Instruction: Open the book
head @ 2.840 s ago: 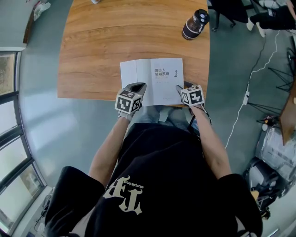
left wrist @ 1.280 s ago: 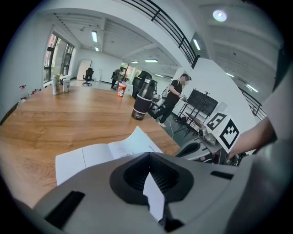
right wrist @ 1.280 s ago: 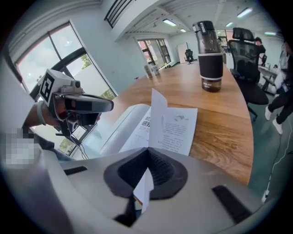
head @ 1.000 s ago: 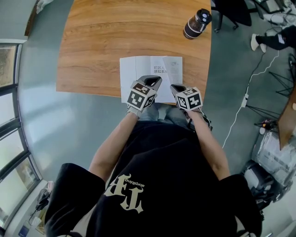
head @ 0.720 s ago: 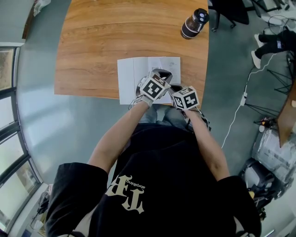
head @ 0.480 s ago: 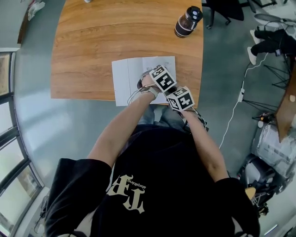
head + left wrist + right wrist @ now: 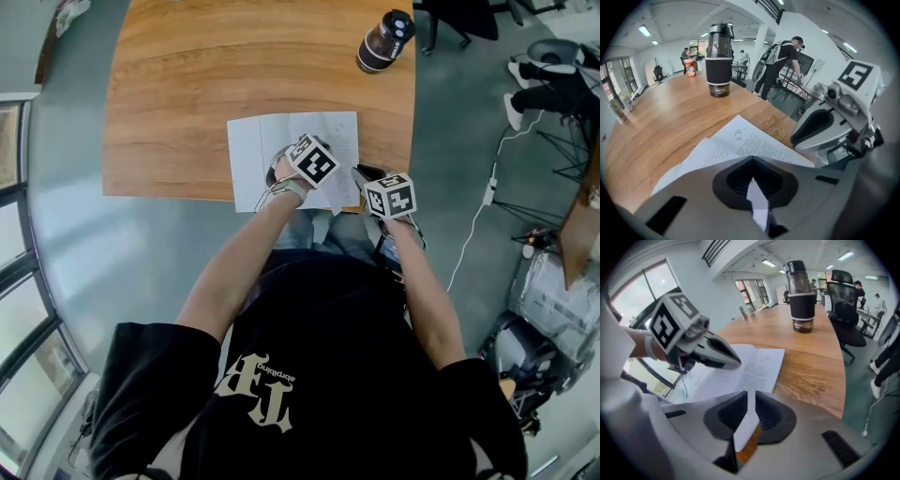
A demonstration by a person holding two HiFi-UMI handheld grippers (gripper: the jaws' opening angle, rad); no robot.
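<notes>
Black short-sleeved T-shirt [image 7: 347, 328], cream gothic lettering [image 7: 258, 378]; blue jeans [image 7: 323, 234].

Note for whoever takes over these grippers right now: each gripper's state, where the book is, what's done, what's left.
Left gripper: shut on a page of the book.
Right gripper: jaws have just been opening, now slightly apart, a page corner between them.
Book: open, text pages up, at the table's near edge.
Done: book is open. Left: probably lay the held page flat and release.

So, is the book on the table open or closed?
Open. The book lies on the table with white printed pages facing up, spread left and right, and no cover shows.
</notes>
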